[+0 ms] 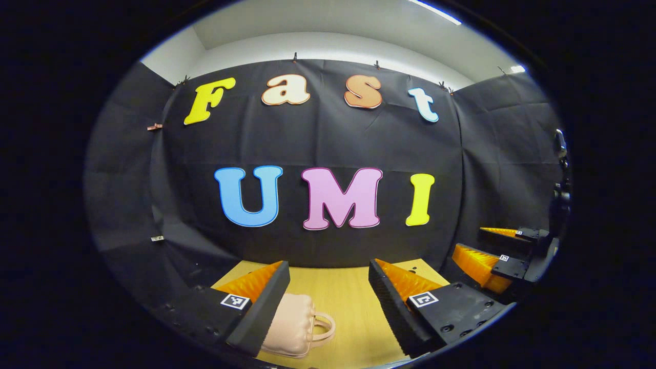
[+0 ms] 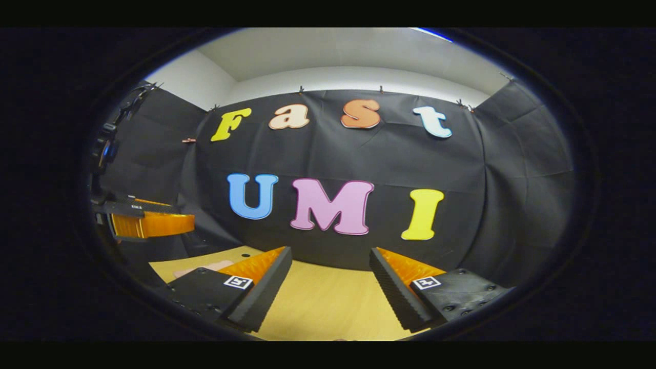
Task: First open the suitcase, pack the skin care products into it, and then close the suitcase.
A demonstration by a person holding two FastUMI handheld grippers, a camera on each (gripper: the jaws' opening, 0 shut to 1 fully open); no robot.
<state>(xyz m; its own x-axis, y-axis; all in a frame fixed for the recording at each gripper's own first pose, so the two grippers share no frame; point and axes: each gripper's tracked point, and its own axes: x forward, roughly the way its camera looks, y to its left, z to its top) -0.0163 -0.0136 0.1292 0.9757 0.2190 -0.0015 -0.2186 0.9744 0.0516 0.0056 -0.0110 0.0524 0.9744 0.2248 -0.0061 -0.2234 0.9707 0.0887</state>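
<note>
Left gripper (image 1: 328, 302) wide apart above puffy, quilted pink suitcase (image 1: 293, 328).

Bare table (image 2: 328, 307) beside pink case (image 1: 292, 325)

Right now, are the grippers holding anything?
No, nothing. The left hand-held gripper is open above the pink case, and the right hand-held gripper is open over the bare table.

Both gripper views sit low over the wooden surface (image 1: 348, 302), side by side, facing the booth's back wall (image 2: 359, 159) from mid-distance, sharing wall and surface.
</note>
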